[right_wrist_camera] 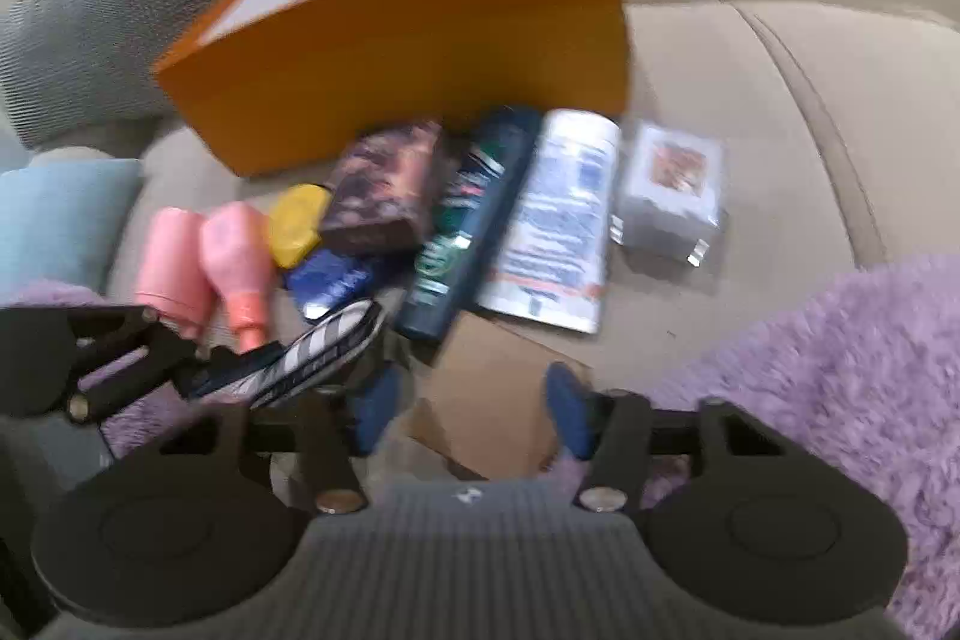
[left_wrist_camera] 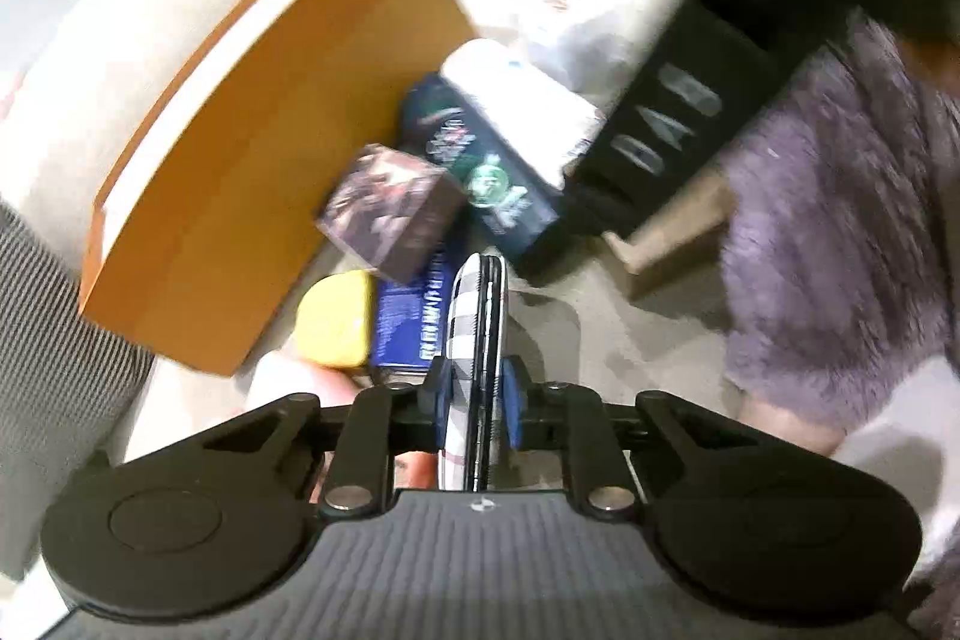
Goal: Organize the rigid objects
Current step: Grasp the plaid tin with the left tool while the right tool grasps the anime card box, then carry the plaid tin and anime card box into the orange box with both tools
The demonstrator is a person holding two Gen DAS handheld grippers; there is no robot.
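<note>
My left gripper is shut on a flat black-and-white checked case, held edge-on above the sofa; it also shows in the right wrist view. An open orange box stands behind a pile: a dark printed box, a dark green bottle, a white tube, a blue pack, a yellow object. In the right wrist view, my right gripper is open and empty over a brown cardboard piece. Two pink bottles lie at the left.
The orange box sits on a beige sofa. A clear box with a picture lies right of the white tube. A purple fluffy blanket is at the right, a grey cushion and a blue cushion at the left.
</note>
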